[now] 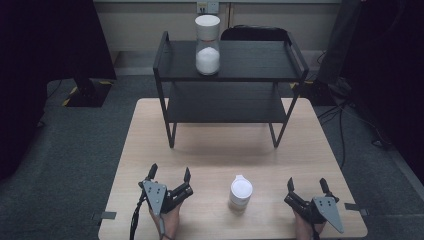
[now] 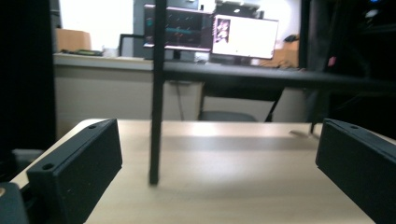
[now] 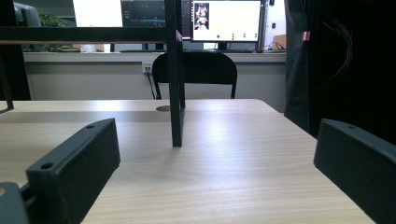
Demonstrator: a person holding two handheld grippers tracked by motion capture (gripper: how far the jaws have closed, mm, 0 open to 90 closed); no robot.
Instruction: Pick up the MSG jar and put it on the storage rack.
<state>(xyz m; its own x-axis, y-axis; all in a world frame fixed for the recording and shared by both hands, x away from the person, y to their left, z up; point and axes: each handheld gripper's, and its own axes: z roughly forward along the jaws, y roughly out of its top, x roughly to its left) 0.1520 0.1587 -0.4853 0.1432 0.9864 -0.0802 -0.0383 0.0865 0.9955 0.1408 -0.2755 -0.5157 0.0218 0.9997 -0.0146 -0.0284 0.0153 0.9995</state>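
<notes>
both grippers, left [image 1: 170,176] and right [image 1: 307,186], rest with fingers open and empty; the white cup [image 1: 241,192] sits between them, so reach slowly.

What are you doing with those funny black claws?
Nothing is being held yet. A person rests the left tongs and right tongs open on the table, with a small white cup between them. A tall white jar stands on top of the black shelf.
</notes>
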